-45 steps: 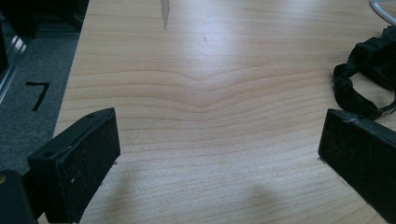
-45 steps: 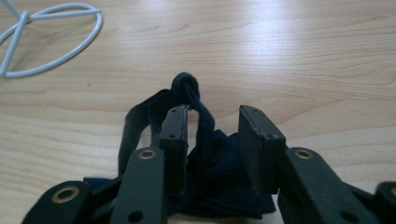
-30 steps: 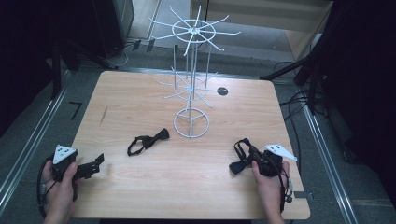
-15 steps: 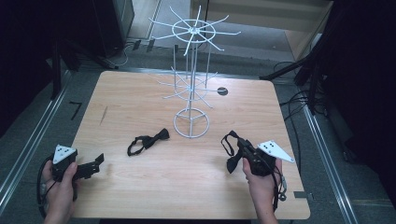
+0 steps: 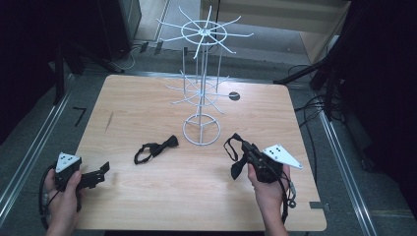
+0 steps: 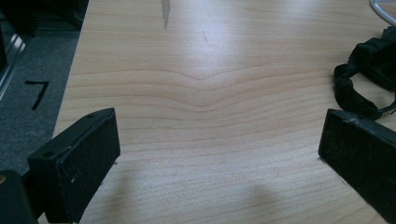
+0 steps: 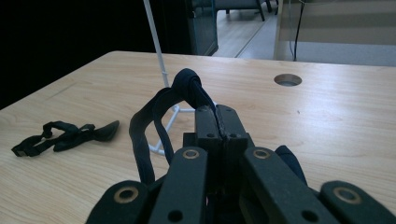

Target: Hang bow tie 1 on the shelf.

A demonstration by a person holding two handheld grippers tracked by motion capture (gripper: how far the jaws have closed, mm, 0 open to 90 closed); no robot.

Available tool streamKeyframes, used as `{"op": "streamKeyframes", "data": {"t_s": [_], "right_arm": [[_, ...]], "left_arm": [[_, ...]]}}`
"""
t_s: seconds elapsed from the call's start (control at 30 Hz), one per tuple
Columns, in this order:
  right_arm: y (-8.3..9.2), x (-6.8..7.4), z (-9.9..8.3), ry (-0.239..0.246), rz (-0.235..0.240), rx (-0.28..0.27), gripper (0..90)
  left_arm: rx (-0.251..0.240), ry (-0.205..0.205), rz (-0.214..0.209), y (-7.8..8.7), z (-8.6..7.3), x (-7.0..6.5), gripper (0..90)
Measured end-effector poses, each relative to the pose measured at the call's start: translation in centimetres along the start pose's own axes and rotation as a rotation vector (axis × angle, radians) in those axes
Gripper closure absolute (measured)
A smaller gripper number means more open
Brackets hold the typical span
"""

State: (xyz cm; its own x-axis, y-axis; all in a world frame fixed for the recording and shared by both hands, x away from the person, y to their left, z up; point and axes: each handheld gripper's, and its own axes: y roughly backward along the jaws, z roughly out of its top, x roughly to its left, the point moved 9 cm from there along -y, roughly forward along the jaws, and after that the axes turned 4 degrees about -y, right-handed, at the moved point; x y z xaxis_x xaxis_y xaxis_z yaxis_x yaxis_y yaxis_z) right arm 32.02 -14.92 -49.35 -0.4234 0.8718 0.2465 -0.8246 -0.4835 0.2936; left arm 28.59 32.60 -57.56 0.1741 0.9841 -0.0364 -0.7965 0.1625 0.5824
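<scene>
Where right gripper (image 5: 244,153) clamps, bow tie (image 5: 234,156) hangs.

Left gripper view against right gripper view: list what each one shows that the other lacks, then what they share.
Left gripper view alone: the left gripper with jaws wide apart, nothing between them, and a black mark on the floor. Right gripper view alone: the right gripper shut on a black bow tie, plus the table's round hole. Shared: the wooden table, the white wire stand and the second bow tie lying flat.
</scene>
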Motion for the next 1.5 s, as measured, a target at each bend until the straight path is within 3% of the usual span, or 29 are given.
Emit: {"op": "streamKeyframes", "data": {"t_s": [0.57,1.1,1.5], "right_arm": [[0.0,1.1,2.9,0.012,0.03,-0.044,90.0],[-0.4,3.3,6.5,0.045,0.07,-0.085,90.0],[-0.6,4.1,7.7,0.05,0.082,-0.104,90.0]], "left_arm": [[0.001,0.0,0.0,0.0,0.0,0.0,0.0],[-0.005,-0.003,0.001,0.0,0.0,0.0,0.0],[0.001,-0.003,-0.002,0.0,0.0,0.0,0.0]]}}
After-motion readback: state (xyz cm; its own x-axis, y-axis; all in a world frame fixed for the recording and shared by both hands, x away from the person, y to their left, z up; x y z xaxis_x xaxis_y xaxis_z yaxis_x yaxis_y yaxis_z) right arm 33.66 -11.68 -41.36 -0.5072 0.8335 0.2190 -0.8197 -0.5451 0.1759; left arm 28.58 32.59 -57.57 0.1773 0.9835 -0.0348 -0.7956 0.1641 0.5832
